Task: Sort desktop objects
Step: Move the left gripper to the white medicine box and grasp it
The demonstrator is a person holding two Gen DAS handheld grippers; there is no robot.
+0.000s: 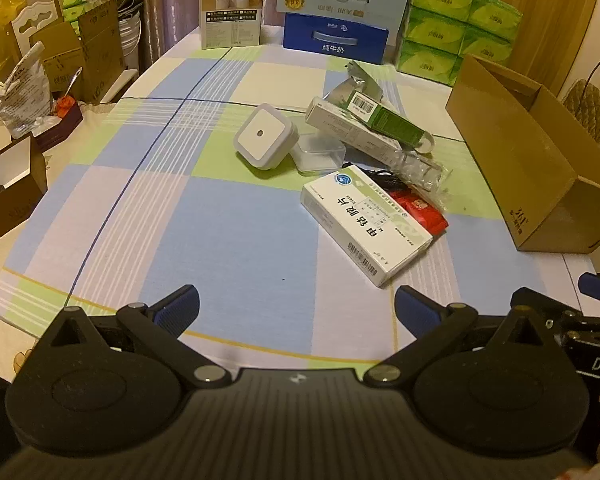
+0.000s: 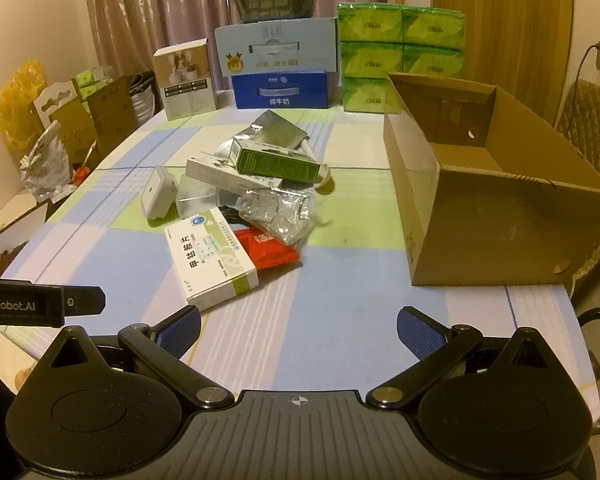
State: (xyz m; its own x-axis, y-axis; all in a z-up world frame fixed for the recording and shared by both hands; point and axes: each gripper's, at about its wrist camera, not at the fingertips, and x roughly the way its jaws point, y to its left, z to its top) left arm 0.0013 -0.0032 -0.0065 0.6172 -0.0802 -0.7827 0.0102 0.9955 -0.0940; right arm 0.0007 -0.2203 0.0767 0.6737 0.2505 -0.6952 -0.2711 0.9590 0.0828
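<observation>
Both the left gripper (image 1: 297, 308) and right gripper (image 2: 299, 328) hover with fingers spread wide, empty, while the light, stiff medicine box (image 2: 210, 256) lies on the worktop (image 2: 332, 312), best pinched across its long edges.

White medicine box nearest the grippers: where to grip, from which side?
Grip the white medicine box across its short width, near the end closest to the grippers, coming from above. It lies flat, its far corner overlaps the red packet, and the near end is clear.
</observation>
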